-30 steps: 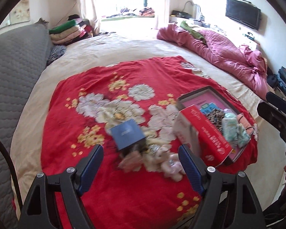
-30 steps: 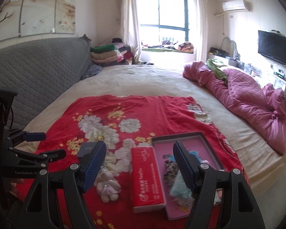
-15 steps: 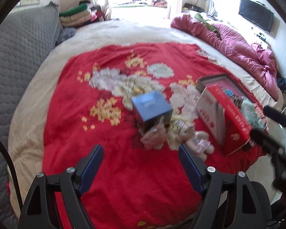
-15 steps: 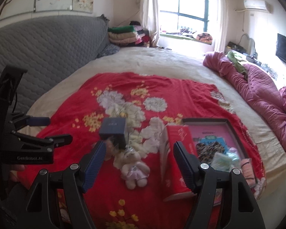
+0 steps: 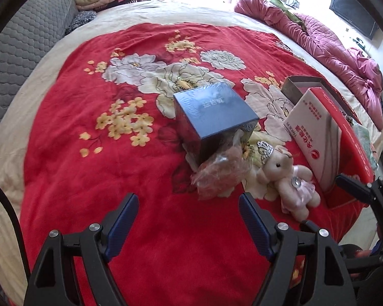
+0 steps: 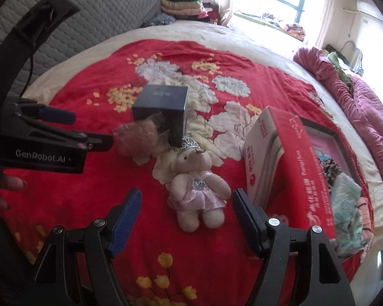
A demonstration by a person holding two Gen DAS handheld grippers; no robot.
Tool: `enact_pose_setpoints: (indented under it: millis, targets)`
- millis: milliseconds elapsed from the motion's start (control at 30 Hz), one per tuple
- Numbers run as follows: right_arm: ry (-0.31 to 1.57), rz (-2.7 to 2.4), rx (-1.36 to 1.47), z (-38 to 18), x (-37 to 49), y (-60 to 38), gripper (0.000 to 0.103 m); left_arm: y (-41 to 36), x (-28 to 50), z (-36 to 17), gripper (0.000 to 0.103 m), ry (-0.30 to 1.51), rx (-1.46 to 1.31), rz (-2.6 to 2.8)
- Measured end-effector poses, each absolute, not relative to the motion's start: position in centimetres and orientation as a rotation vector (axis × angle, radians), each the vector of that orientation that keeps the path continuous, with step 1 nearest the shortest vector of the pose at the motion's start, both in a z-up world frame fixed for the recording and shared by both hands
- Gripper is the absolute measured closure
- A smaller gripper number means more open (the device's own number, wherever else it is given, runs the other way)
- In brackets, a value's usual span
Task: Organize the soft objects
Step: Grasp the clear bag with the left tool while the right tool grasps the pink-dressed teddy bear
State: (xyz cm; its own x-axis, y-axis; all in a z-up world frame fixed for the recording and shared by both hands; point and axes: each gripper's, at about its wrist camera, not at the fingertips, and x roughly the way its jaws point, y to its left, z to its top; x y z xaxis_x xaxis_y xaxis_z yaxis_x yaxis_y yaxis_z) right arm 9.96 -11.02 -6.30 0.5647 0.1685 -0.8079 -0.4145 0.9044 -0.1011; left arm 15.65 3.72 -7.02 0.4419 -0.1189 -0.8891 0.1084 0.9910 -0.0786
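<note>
A small teddy bear in a pink dress [image 6: 196, 188] lies on the red floral blanket [image 6: 63, 191], just ahead of my open right gripper [image 6: 187, 204]; it also shows in the left wrist view [image 5: 291, 181]. A brownish soft thing in clear plastic wrap [image 5: 220, 170] lies against a dark blue box [image 5: 213, 117], just ahead of my open left gripper [image 5: 189, 206]. In the right wrist view the wrapped thing [image 6: 138, 137] sits by the left gripper's fingertips [image 6: 99, 140]. Both grippers are empty.
A red carton [image 6: 288, 163] stands on its side right of the bear. Behind it a shallow tray [image 6: 337, 137] holds several soft items. A crumpled pink quilt [image 5: 339, 51] lies at the right of the bed. A grey headboard [image 5: 18, 48] is at the left.
Both grippers have moved forward and down toward the bed. The wrapped thing, blue box and bear now sit much closer in both views. Both grippers stay open.
</note>
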Motion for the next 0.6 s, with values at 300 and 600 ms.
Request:
enact_pose_setpoints:
  millis: [300, 600]
  targets:
    - [0.941, 0.325, -0.340, -9.1, 12.8, -10.5, 0.029, 2.1, 18.4, -9.7, 0.023, 1.134, -0.025, -0.184]
    - [0.949, 0.300, -0.384, -11.7, 14.2, -9.7, 0.029, 0.5, 19.6, -11.0, 0.023, 1.152, -0.027, -0.231]
